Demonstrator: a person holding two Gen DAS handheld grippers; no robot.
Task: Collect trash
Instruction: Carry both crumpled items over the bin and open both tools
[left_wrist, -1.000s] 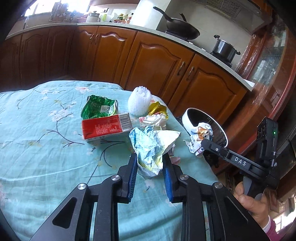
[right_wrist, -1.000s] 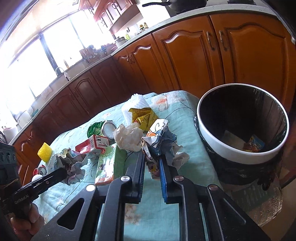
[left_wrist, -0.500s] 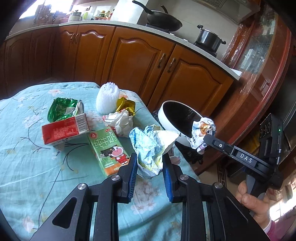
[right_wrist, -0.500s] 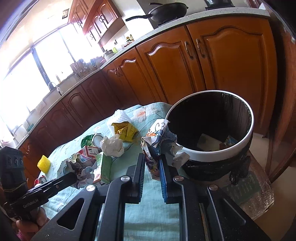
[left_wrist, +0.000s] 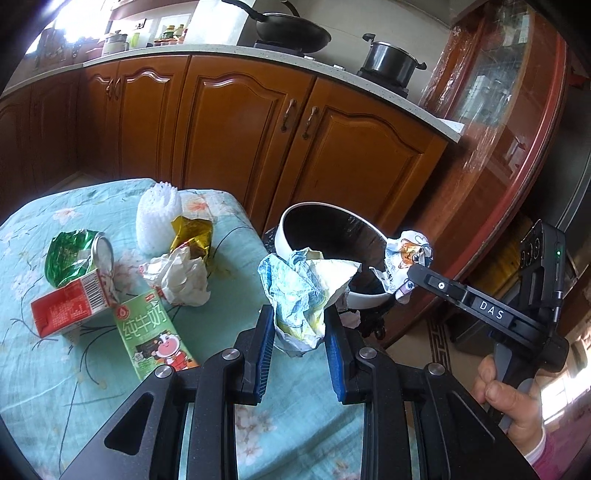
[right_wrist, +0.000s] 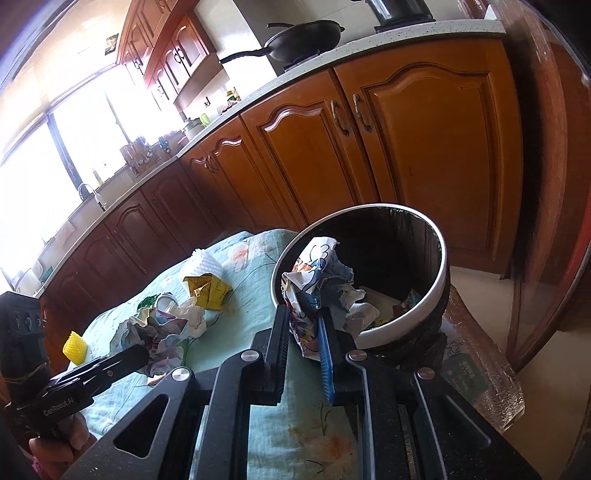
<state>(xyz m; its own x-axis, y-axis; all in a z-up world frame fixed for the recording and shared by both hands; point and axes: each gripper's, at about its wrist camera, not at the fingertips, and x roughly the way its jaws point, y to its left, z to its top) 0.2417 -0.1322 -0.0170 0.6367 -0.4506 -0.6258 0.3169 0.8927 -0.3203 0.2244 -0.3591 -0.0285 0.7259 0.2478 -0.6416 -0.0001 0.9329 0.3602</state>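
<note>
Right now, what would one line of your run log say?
left gripper: shut on blue-white wrapper | right gripper: shut on cartoon wrapper | both near bin | nothing dropped yet

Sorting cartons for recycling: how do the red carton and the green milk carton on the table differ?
The red carton is red and white with a barcode on its end; the green milk carton is green with a cartoon cow. The red carton lies crosswise, farther to the left; the green milk carton lies lengthwise, pointing toward the left gripper. The red carton's end looks torn open; the green milk carton looks flattened. Both lie on the floral tablecloth, touching at one corner, ungripped.
</note>
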